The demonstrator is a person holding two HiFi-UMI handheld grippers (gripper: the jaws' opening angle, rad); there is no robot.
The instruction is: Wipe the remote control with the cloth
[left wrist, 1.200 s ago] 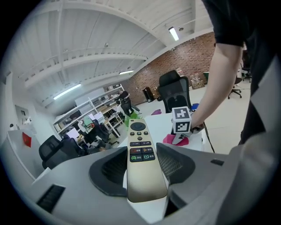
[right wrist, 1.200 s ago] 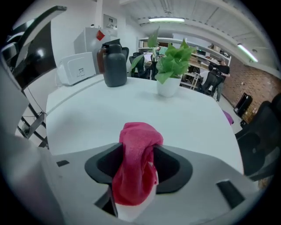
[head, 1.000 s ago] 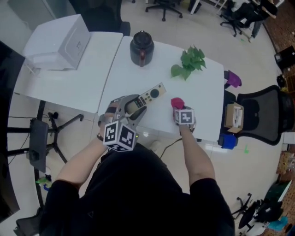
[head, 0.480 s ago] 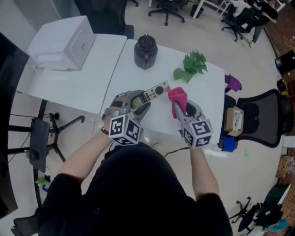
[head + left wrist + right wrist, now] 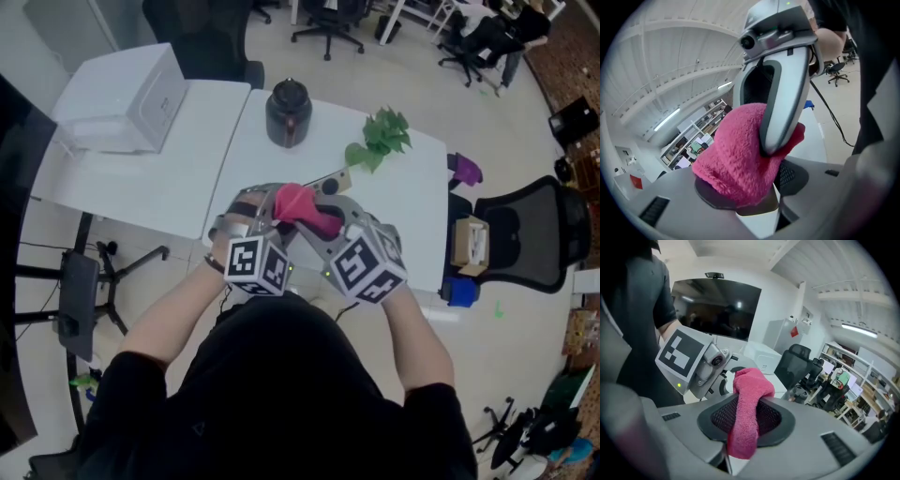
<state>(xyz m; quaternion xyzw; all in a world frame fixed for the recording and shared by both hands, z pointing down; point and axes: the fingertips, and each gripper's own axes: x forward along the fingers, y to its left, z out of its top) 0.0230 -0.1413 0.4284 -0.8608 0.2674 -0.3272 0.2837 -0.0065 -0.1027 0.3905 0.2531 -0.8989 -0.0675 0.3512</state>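
In the head view the pink cloth (image 5: 298, 202) lies bunched over the near part of the remote control (image 5: 330, 183), whose far end sticks out past it above the white table (image 5: 412, 216). My left gripper (image 5: 265, 208) is shut on the remote, though the cloth (image 5: 736, 154) hides the remote in the left gripper view. My right gripper (image 5: 323, 223) is shut on the cloth (image 5: 750, 394), which hangs down between its jaws. One right finger (image 5: 783, 93) presses the cloth down over my left gripper (image 5: 757, 206).
A black kettle (image 5: 287, 111) and a green plant (image 5: 380, 139) stand at the table's far side. A white box (image 5: 117, 98) sits on the table to the left. A black office chair (image 5: 525, 234) and a purple thing (image 5: 466, 169) are to the right.
My right gripper closed on the pink cloth, lifted it off the table and carried it left onto the remote. The left gripper kept hold of the remote.
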